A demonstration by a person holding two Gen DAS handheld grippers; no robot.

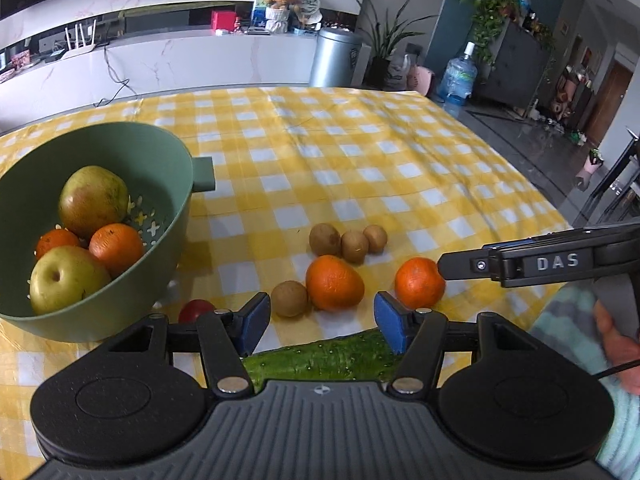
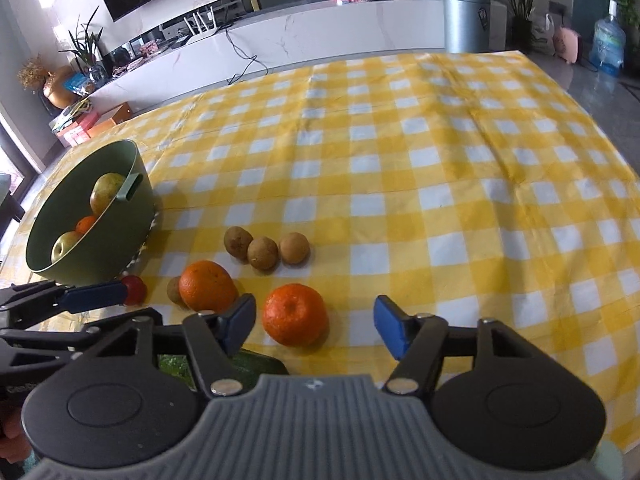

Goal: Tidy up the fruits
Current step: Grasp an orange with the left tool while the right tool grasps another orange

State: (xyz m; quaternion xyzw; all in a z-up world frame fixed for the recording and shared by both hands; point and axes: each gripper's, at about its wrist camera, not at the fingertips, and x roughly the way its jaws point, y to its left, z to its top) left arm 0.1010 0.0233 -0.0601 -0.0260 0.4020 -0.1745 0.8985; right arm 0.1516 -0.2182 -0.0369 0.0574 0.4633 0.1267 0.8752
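Closing on the tangerine [image 2: 295, 314] now carries risk: in the right wrist view it sits off-centre, nearer your right gripper's [image 2: 314, 324] left pad than its right, so a squeeze could nudge it sideways and set it rolling on the surface [image 2: 440, 184]. That gripper stands released, nothing gripped. The tangerine rests on the cloth just ahead of the pads, not yet between them.

Your left gripper [image 1: 320, 322] is likewise released and empty. The orange [image 1: 335, 283] lies just ahead of its gap, a kiwi [image 1: 289, 298] touching its left side; clamping there could catch both, or push the kiwi off. A cucumber [image 1: 320, 354] lies under that gripper, close to the pads, and could be snagged on the descent.

Both grippers are crowded together; the right one's finger [image 1: 464, 266] hangs beside the tangerine in the left view, so collision is possible if you move both at once.

Three more kiwis [image 1: 348, 242] sit beyond, and a small red fruit [image 1: 196, 310] by the bowl [image 1: 168, 184], which already holds fruit.
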